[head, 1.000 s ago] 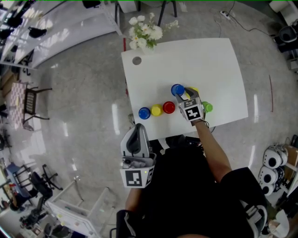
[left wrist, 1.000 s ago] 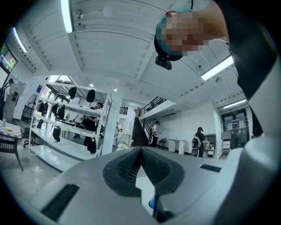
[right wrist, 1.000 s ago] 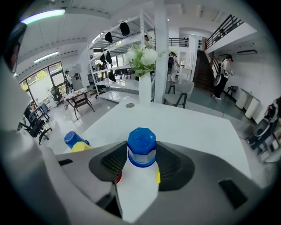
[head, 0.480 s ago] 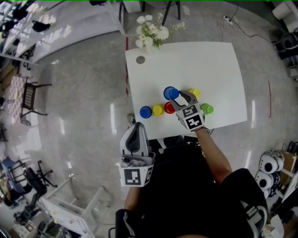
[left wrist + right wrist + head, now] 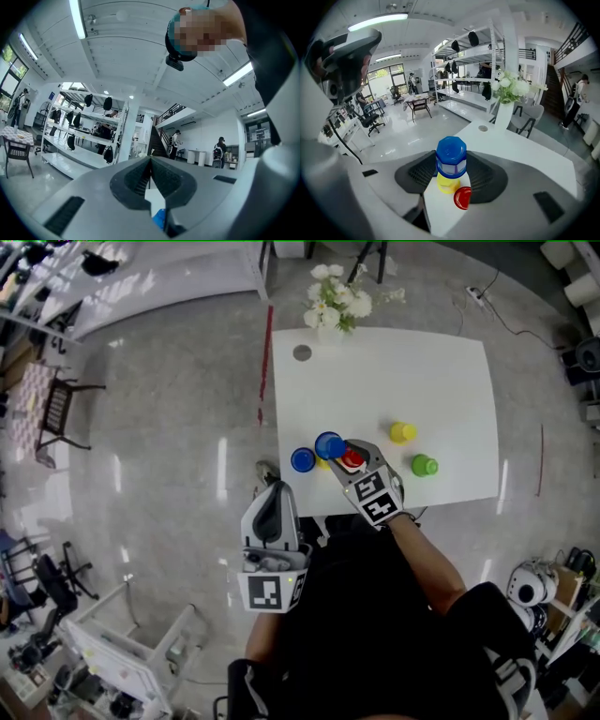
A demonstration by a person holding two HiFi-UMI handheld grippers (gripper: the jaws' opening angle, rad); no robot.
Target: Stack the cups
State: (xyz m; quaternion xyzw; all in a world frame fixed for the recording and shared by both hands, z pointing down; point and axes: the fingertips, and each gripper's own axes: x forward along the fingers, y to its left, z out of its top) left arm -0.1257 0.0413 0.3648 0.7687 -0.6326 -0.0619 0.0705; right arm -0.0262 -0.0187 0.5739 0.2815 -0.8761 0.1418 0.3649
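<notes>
My right gripper (image 5: 337, 450) is shut on an upturned blue cup (image 5: 329, 444) (image 5: 451, 157). That cup hangs directly over a yellow cup (image 5: 447, 183) in the front row of the white table (image 5: 441, 381); whether the two touch I cannot tell. A red cup (image 5: 462, 198) (image 5: 352, 458) stands just right of them, and a second blue cup (image 5: 302, 459) just left. Another yellow cup (image 5: 402, 432) and a green cup (image 5: 424, 465) stand apart to the right. My left gripper (image 5: 273, 495) (image 5: 151, 160) is shut and empty, off the table by the person's body.
A vase of white flowers (image 5: 334, 302) stands at the table's far left corner, with a small grey disc (image 5: 302, 352) beside it. Glossy floor surrounds the table; shelving racks (image 5: 473, 65) stand beyond it.
My right gripper has carried the blue cup left and toward the front, from beside the far yellow cup to above the row's yellow cup. The left gripper has stayed put.
</notes>
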